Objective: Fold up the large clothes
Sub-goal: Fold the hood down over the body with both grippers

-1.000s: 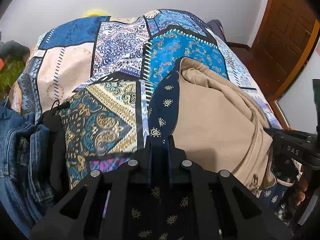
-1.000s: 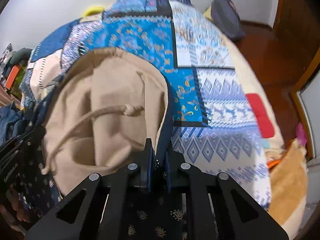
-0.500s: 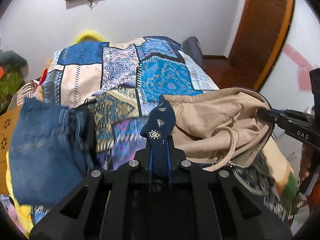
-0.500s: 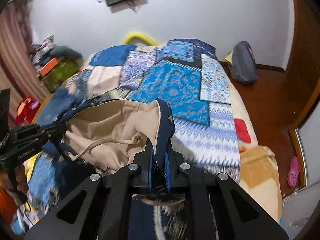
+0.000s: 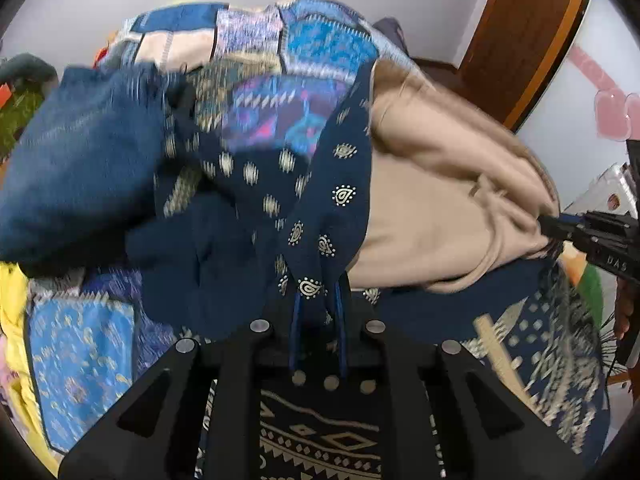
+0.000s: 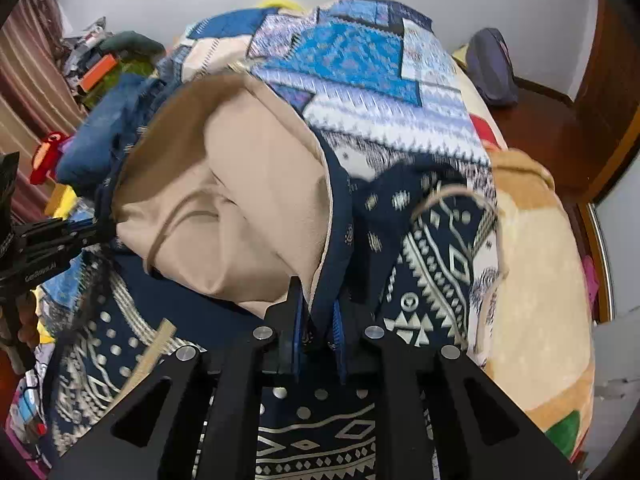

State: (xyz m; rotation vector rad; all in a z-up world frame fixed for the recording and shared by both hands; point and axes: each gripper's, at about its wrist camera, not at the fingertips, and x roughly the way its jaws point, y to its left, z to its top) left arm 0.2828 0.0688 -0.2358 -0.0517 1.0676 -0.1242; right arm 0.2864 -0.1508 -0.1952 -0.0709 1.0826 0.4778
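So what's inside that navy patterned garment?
The navy garment has a tan lining with a drawstring cord inside. Deeper in, folds hide everything.

Left gripper: pointing steeply down, jaws opening, navy hood edge between the pads. Right gripper: same downward pitch, jaws opening, hood rim between its pads.

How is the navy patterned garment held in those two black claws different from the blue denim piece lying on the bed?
The navy patterned garment with a beige lining is held up between both grippers; the blue denim piece lies in a heap on the patchwork bedspread, untouched. The garment bears pale printed motifs; the denim looks plain. The garment shows a beige inside and a drawcord; the denim shows neither. Both are dark blue cloth.
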